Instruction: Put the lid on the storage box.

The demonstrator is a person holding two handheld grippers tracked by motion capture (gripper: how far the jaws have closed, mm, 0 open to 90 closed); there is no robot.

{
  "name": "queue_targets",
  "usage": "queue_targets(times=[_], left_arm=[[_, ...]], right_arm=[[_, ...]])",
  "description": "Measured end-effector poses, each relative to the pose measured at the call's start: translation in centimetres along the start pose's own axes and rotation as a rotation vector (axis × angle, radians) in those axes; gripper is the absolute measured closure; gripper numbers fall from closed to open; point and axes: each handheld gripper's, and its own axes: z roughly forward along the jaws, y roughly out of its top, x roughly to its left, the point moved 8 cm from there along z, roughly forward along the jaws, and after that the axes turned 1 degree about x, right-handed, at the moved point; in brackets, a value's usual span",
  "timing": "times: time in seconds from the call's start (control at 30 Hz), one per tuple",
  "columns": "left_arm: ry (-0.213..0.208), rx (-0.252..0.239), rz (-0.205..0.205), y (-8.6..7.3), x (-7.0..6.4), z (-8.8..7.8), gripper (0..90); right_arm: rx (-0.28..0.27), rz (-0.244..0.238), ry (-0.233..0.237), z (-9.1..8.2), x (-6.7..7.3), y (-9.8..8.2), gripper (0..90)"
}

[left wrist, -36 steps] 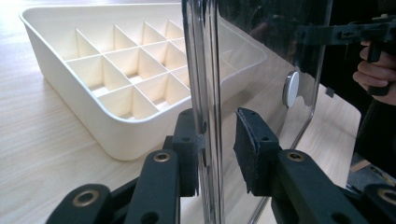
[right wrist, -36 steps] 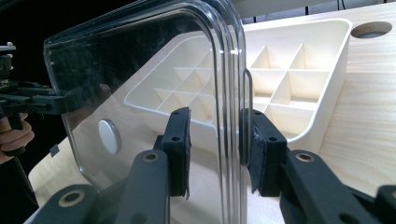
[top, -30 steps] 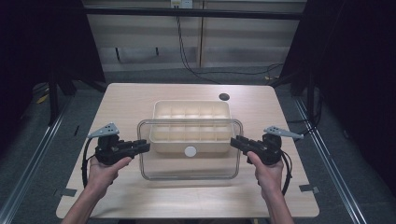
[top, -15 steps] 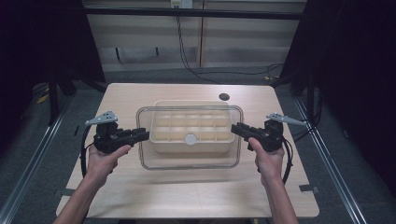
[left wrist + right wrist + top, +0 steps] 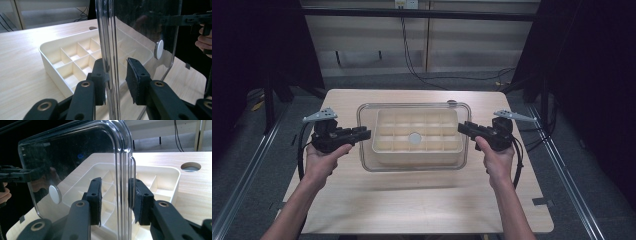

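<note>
A clear plastic lid (image 5: 367,142) with a white round knob (image 5: 414,138) hangs level above a cream compartment tray (image 5: 417,159) on the wooden table (image 5: 412,200). My left gripper (image 5: 366,133) is shut on the lid's left edge, and the rim stands between its pads (image 5: 116,75). My right gripper (image 5: 462,127) grips the lid's right edge; its jaws have just been opening slightly, with the rim still between the pads (image 5: 113,195). Through the lid (image 5: 140,30) I see the tray (image 5: 50,62) below. The lid (image 5: 75,157) also covers the tray (image 5: 160,182) in the right gripper view.
A round hole (image 5: 452,102) is set in the table behind the tray. Bare table lies in front of the tray towards the person. Metal rails run along both sides of the table, and cables trail on the floor beyond it.
Both hands have risen and moved away from the person, carrying the lid from the tray's near side to directly above it.
</note>
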Motion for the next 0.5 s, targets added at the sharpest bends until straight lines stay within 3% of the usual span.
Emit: queue_targets(times=[0.5], left_arm=[[0.017, -0.007, 0.001, 1.6, 0.8, 0.7, 69.2]], right_arm=[[-0.018, -0.003, -0.011, 0.8, -0.7, 1.9, 63.2]])
